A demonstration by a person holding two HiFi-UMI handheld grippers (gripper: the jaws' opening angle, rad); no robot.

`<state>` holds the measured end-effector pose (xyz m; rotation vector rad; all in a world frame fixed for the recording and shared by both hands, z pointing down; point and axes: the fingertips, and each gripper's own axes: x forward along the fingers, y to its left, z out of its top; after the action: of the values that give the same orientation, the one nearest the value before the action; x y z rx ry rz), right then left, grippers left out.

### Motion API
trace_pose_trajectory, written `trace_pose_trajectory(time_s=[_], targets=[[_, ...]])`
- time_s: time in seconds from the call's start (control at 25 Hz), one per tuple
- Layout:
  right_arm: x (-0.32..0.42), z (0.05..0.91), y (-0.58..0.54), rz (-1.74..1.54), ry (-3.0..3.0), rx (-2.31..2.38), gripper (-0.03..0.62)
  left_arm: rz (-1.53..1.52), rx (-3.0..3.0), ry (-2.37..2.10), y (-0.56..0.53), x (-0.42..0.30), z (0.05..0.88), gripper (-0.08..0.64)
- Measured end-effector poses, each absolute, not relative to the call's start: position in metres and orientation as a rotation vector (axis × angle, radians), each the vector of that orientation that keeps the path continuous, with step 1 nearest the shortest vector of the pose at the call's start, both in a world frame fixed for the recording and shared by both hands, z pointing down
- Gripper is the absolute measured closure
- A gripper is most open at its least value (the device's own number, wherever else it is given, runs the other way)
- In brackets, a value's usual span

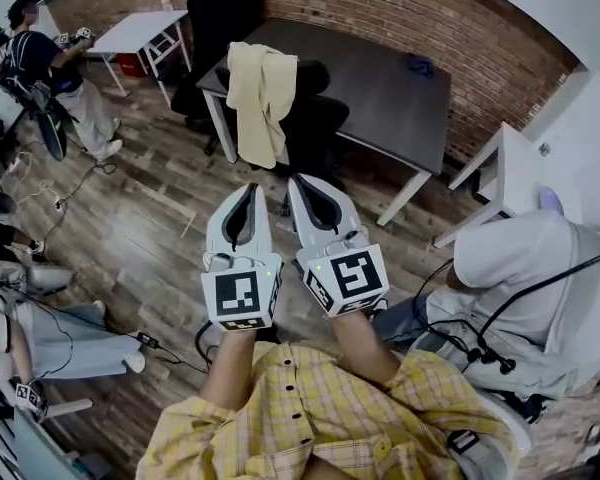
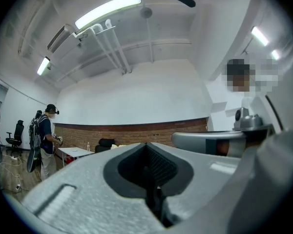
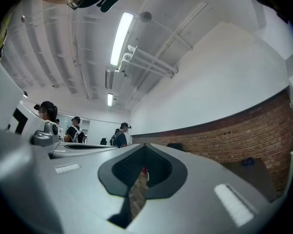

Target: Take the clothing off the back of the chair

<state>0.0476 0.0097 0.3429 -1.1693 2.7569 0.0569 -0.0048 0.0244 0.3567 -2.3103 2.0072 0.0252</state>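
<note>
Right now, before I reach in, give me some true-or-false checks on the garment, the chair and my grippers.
1. The pale yellow garment hangs over the back of the black chair. True.
2. The left gripper is shut on the garment. False: it is shut on nothing, short of the cloth.
3. The chair stands at the dark table. True.
4. The right gripper is beyond the table. False: it is beside the left gripper, on the near side of the chair.

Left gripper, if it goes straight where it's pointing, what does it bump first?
Probably the cream clothing draped over the black chair: the left gripper points towards its hanging hem. Depth is hard to judge from above.
</note>
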Motion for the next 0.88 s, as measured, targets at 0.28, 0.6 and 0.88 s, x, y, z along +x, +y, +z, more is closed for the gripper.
trace_pose_trajectory(time_s=[0.28,0.6,0.88], targets=[[0.011,0.340,-0.049,0.058,2.745,-1.231,0.591,0.016,-2.359,1.967,-0.034,-0.043,0.355,0.560],[-0.029,0.337,-0.112,0.042,2.705,-1.348,0.591,0.038,-2.443,1.891,-0.103,-0.089,0.346,0.560],[-0.049,0.337,-0.150,0.049,2.652,-1.430,0.591,0.030,-2.495,1.807,-0.140,-0.109,0.348,0.560]])
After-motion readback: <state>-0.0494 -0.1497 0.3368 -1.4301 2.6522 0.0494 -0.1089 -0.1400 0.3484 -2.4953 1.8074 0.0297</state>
